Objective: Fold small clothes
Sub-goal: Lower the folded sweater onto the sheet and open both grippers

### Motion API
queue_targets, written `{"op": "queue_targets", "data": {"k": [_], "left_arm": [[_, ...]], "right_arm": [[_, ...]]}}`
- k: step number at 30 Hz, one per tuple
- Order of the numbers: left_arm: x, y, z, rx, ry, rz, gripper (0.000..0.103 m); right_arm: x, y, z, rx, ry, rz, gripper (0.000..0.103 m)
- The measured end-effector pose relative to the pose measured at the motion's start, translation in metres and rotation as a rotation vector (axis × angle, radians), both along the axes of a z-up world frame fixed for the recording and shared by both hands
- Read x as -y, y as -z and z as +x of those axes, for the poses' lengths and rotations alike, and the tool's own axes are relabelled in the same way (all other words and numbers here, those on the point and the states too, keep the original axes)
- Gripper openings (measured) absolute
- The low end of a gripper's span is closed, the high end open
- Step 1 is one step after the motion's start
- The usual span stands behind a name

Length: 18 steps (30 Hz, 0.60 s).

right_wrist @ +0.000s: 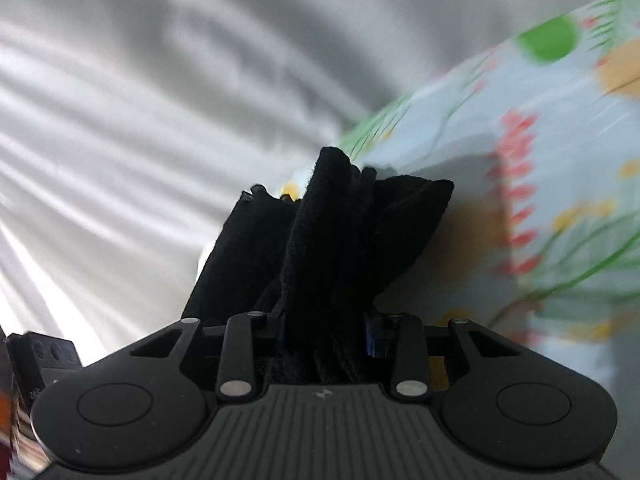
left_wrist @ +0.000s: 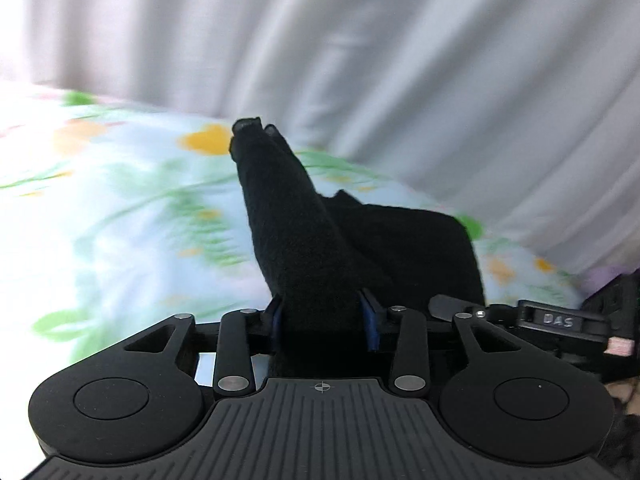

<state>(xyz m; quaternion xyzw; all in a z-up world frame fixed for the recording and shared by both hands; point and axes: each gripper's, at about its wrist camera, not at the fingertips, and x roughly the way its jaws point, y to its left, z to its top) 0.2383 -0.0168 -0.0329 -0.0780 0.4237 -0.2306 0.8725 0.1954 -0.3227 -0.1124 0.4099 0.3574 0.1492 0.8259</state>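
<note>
Both tongs are clamping the same black cloth [left_wrist: 312, 240]: left gripper [left_wrist: 324, 312] pinching one bunched end, right gripper [right_wrist: 326, 320] squeezing thick folds, above the flowery sheet [left_wrist: 120, 208].

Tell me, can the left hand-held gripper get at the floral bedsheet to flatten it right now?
Probably not: the left hand-held gripper is shut on the black garment, which fills its fingers and hangs in front of the floral bedsheet.
</note>
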Motion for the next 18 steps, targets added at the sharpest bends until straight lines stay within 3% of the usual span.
{"op": "queue_targets", "data": {"k": [2,4,5,7,10,13,18], "left_arm": [[-0.017,0.008,-0.006,-0.031,-0.053,0.093,0.053],[-0.034,0.015,-0.011,-0.047,-0.094,0.169,0.056],[-0.044,0.014,-0.015,-0.028,-0.106,0.162,0.059],[-0.058,0.009,-0.018,-0.011,-0.172,0.155,0.062],[-0.064,0.001,-0.015,0.037,-0.291,0.111,0.077],[-0.052,0.004,0.002,0.069,-0.386,0.125,0.081],[-0.014,0.038,0.029,0.083,-0.407,0.213,0.082]], "right_arm": [[-0.025,-0.002,0.003,-0.036,-0.043,-0.073,0.041],[-0.043,-0.013,0.000,-0.100,-0.005,-0.255,0.052],[-0.048,-0.021,-0.004,-0.104,0.038,-0.313,0.054],[-0.054,-0.043,-0.013,-0.027,0.100,-0.393,0.057],[-0.076,-0.067,-0.002,0.051,0.112,-0.405,0.060],[-0.111,-0.062,0.034,0.044,0.069,-0.429,0.061],[-0.133,-0.026,0.062,0.068,0.127,-0.597,0.061]]}}
